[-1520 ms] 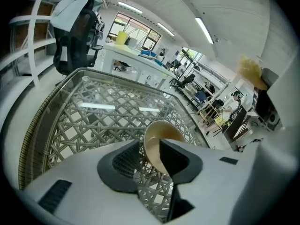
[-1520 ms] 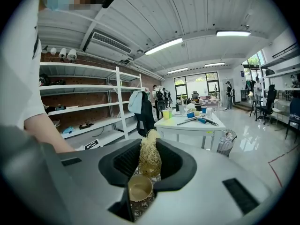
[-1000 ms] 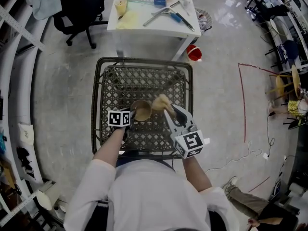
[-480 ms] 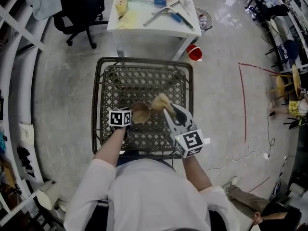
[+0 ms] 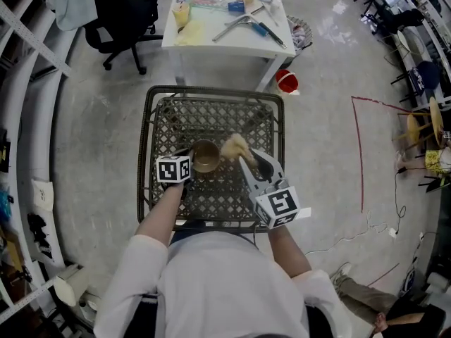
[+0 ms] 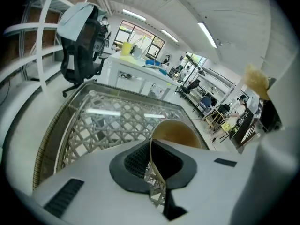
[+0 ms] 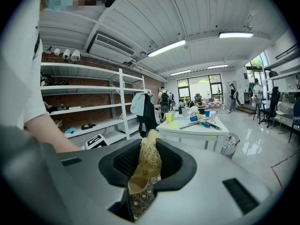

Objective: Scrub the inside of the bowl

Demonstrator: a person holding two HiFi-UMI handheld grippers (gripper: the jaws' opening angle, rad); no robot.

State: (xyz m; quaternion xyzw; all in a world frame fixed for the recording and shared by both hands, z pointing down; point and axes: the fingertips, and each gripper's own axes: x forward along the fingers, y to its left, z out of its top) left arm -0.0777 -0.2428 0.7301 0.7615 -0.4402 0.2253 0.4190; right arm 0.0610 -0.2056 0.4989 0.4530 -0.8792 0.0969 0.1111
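A small brown bowl hangs just above the wicker table, at its middle front. My left gripper has just been closing and is shut on the bowl's near left rim. In the left gripper view the thin rim runs between the two pads, and the bowl's tan inside faces away. My right gripper is to the right of the bowl, shut on a straw-coloured loofah scrubber. The scrubber sticks up out of the jaws and is clear of the bowl.
The table is a square lattice top with a dark raised rim. Beyond it stands a white desk cluttered with cups and tools, with a black office chair to its left and a red bucket on the floor.
My left gripper has shut on the bowl's rim and has risen a little with the bowl. The right gripper and scrubber have stayed in place.
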